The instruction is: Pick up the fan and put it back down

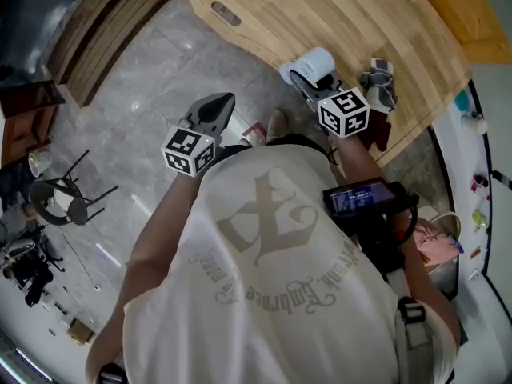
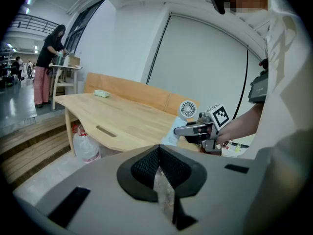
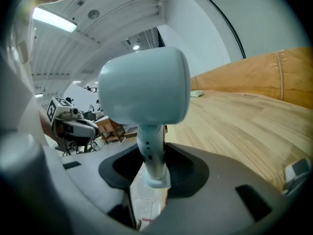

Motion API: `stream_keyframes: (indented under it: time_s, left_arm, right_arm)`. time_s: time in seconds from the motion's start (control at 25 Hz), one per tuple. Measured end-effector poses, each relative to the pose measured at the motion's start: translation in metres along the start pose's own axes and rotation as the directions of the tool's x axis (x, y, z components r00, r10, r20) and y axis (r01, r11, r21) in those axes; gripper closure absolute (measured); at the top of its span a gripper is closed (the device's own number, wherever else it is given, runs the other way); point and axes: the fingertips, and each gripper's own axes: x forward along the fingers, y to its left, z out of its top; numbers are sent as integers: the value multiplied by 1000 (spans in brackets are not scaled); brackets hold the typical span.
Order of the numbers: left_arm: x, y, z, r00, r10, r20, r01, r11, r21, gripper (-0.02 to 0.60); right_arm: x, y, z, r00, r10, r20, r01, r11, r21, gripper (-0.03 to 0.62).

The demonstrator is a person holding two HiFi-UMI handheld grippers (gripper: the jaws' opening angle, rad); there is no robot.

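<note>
- Fan (image 3: 144, 84): white with a large rounded head, held off the table by its stem, head uppermost. In the head view it hangs at the near edge of the wooden table (image 1: 360, 14), at 11 o'clock from the right gripper's marker cube (image 1: 344, 112).
- Right gripper (image 3: 152, 177): jaws clamped on the lower stem, the foot showing just below the pads. Floor (image 1: 160, 70), not wood, lies beneath the foot.
- Step in hand (judged): setting the fan back down. Carry it toward 1 o'clock until the foot is over bare wood, well in from the edge.
- Keep the stem upright while lowering. The large head sits far above the grip, so a tilt would probably topple the fan on release.
- Part the jaws only once the foot rests flat, then draw back along the jaw line without brushing the stem.
- Left gripper (image 1: 212, 112): jaws together on nothing, at 8 o'clock from the fan, over the floor. It is best kept there, clear of the work.
</note>
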Motion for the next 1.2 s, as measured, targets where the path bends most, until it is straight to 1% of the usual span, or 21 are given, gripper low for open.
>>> stream_keyframes:
  time_s: [0.24, 0.4, 0.52, 0.76, 1.0, 1.2]
  left_arm:
    - [0, 3, -5, 999, 30, -23, -30, 1000, 8, 571]
    - [-5, 0, -9, 999, 36, -35, -36, 999, 14, 572]
    - [-7, 2, -11, 998, 54, -37, -54, 999, 3, 571]
    - [-13, 5, -14, 996, 86, -35, -86, 996, 1, 571]
    - [-14, 9, -17, 994, 93, -49, -93, 996, -7, 572]
    - [-17, 10, -14, 994, 97, -50, -97, 995, 7, 571]
  right_arm:
    - [20, -26, -2, 999, -20, -32, 20, 1000, -10, 443]
    - [29, -41, 0, 997, -59, -46, 57, 998, -38, 442]
    - [35, -55, -2, 994, -82, -72, 77, 994, -72, 442]
    - [41, -71, -6, 989, -106, -99, 93, 988, -125, 443]
    - [53, -88, -5, 983, -126, -133, 104, 981, -164, 442]
    - [59, -94, -5, 980, -130, -149, 103, 979, -176, 442]
